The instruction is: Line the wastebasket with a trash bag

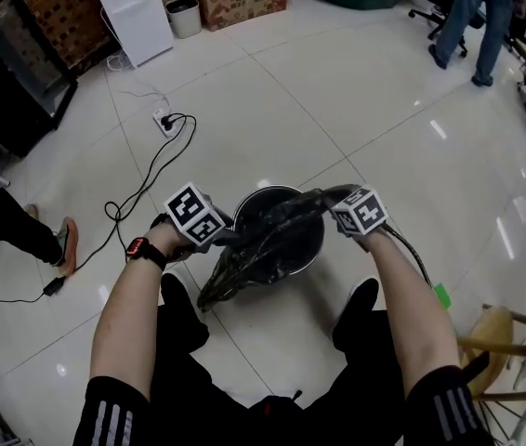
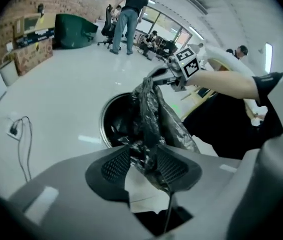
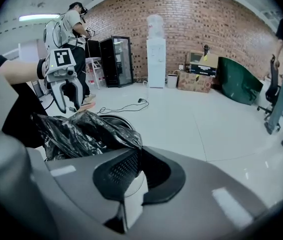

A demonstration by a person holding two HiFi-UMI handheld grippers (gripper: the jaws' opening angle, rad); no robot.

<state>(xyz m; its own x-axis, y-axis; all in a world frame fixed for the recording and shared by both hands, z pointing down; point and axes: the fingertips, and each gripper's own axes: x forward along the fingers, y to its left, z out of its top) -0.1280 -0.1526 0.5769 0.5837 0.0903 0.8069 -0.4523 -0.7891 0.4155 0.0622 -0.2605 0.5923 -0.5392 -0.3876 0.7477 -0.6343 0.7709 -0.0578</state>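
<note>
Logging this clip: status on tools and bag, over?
Left tool open, trash bag slack between its jaws. Right tool shut on bag edge. Bag bunched over wastebasket, not yet lined. Nothing blocking.

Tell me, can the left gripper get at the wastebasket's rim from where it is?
Probably yes. The left gripper sits close to the wastebasket rim, jaws apart. Only the black trash bag hangs between the jaws and over that edge, so it would likely meet plastic first.
</note>
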